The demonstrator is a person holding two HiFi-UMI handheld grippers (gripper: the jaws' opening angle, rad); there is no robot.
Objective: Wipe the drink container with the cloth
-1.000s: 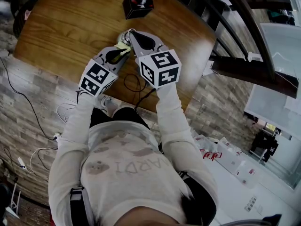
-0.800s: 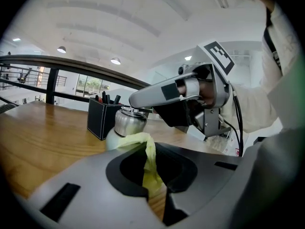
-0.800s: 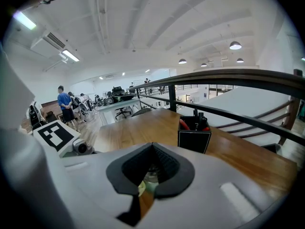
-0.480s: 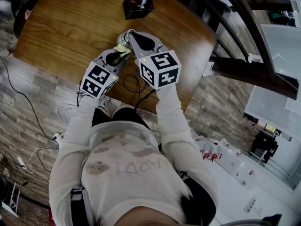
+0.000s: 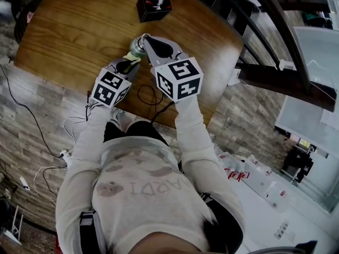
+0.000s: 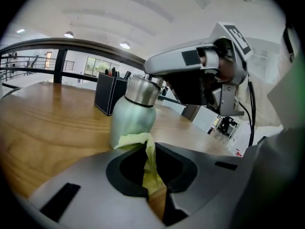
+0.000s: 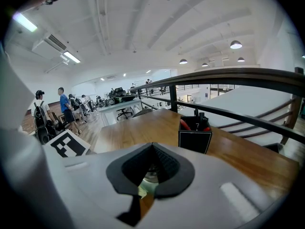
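My R gripper (image 5: 144, 38) sits closed round the cap (image 6: 142, 87) of the bottle (image 5: 136, 47), I reckon to pin it upright. The L gripper (image 5: 131, 63), jaws nipped tight on the yellow cloth (image 6: 144, 144), lays that cloth against the bottle's near wall at 6 o'clock, ready for the wipe. Bottle stands on the table (image 5: 74, 30) toward its near edge, pen box (image 5: 154, 4) at 1 o'clock beyond it. It's squat, pale-green metal w/ a steel cap, upright, no obvious marks.

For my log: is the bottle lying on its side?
No, the bottle stands upright on the table.
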